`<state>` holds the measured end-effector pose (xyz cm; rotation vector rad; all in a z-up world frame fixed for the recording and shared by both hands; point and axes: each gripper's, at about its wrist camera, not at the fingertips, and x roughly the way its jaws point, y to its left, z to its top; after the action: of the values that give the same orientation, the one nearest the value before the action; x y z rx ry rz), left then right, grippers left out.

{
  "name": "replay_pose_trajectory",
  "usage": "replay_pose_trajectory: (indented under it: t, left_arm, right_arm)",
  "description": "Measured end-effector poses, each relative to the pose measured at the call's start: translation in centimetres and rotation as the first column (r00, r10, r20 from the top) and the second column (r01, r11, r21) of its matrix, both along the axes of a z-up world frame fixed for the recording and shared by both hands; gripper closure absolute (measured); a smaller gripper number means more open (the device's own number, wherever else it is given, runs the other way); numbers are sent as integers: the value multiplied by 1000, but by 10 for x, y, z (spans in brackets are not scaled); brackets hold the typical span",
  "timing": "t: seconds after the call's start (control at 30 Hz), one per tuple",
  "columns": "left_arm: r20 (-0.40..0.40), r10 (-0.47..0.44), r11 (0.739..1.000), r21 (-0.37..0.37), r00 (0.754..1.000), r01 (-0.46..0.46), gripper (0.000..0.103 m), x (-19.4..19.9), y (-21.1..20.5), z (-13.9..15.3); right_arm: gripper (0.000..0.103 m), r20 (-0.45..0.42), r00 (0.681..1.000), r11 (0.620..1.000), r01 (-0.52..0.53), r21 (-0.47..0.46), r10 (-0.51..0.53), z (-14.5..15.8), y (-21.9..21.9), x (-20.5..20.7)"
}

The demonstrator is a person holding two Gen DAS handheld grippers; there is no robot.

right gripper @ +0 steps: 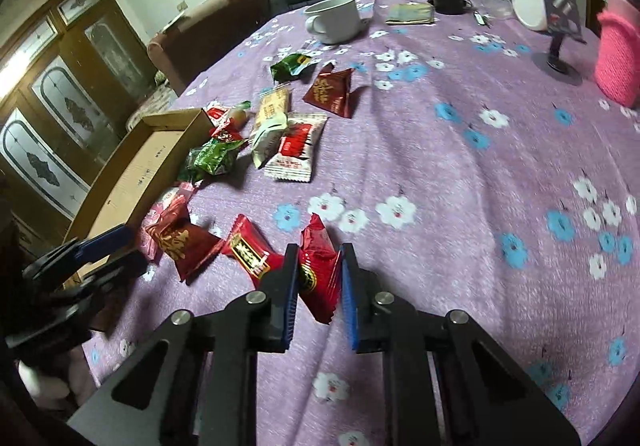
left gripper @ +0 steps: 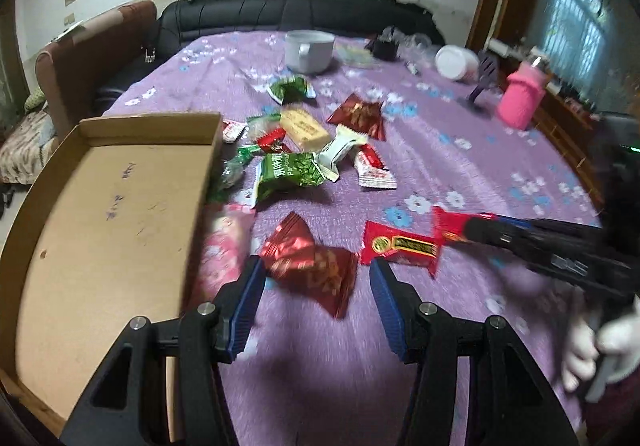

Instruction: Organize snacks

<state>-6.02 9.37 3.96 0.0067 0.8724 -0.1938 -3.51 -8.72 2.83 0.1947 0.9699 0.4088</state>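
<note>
Left wrist view: purple flowered tablecloth point(left gripper: 460, 174), shallow brown cardboard tray point(left gripper: 112, 214) holds nothing yet; roughly a dozen wrapped snacks lie beside it. Left gripper point(left gripper: 316, 278) spread around dark-red foil packet point(left gripper: 312, 266), not pinching. Right gripper point(right gripper: 318, 278) clamps bright-red wrapped candy point(right gripper: 316, 266). Nearly all sorting remains.

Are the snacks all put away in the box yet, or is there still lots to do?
Nothing looks put away yet: the cardboard box shows only bare bottom. In hand: the right gripper is shut on a red snack packet, and the left gripper is open around a dark red packet. Left: the pile of snacks and another red packet on the purple cloth.
</note>
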Motion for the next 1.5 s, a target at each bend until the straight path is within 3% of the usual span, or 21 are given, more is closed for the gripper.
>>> replay_pose_trajectory:
  t: [0.13, 0.2, 0.23, 0.3, 0.4, 0.5, 0.73, 0.83, 0.87, 0.97, 1.07, 1.27, 1.5]
  left_arm:
    - [-39, 23, 998, 52, 999, -21, 48, 20, -10, -12]
    - [-72, 16, 998, 63, 997, -11, 66, 25, -15, -20]
    - [-84, 11, 999, 54, 996, -7, 68, 26, -17, -23]
    - [-87, 9, 998, 57, 996, -4, 69, 25, -19, -24]
    - [-92, -12, 998, 60, 996, 18, 69, 21, -22, -23]
    - [-90, -22, 997, 66, 996, 28, 69, 19, -26, -23]
    - [-36, -27, 999, -47, 999, 25, 69, -1, -13, 0]
    - [-1, -15, 997, -82, 1000, 14, 69, -15, -1, 8]
    - [8, -7, 995, -99, 1000, 8, 69, -20, 5, 10]
    - [22, 9, 990, -138, 1000, -6, 69, -30, 21, 13]
    - [38, 32, 982, -188, 999, -24, 69, -36, 40, 18]
    - [73, 106, 972, -220, 992, -87, 69, -42, 86, 28]
    - [63, 223, 957, -203, 973, -206, 69, -44, 145, 21]
  right_arm:
    - [81, 3, 1000, 999, -20, 28, 20, -5, -9, 0]
    - [76, 17, 1000, 999, -24, 28, 24, -6, -10, 0]
    - [73, 27, 999, 999, -25, 20, 24, -5, -9, -1]
    - [55, 51, 998, 1000, -28, 2, 28, -3, -7, -3]
    - [44, 89, 996, 999, -30, -20, 31, -1, -4, -5]
    - [44, 95, 994, 998, -45, -53, 49, -3, 1, -4]
    - [45, 57, 997, 993, -42, -109, 48, -17, 7, 5]
    - [58, 90, 993, 980, -54, -189, 73, -18, 19, 0]
    - [74, 90, 992, 978, -73, -195, 92, -18, 22, -1]
    - [75, 106, 989, 966, -77, -246, 105, -18, 31, -7]
    - [77, 88, 993, 972, -55, -229, 77, -16, 29, -10]
    - [77, 128, 991, 973, -15, -228, 45, 18, 29, -27]
    - [77, 122, 978, 973, -148, -178, 171, 54, 92, -37]
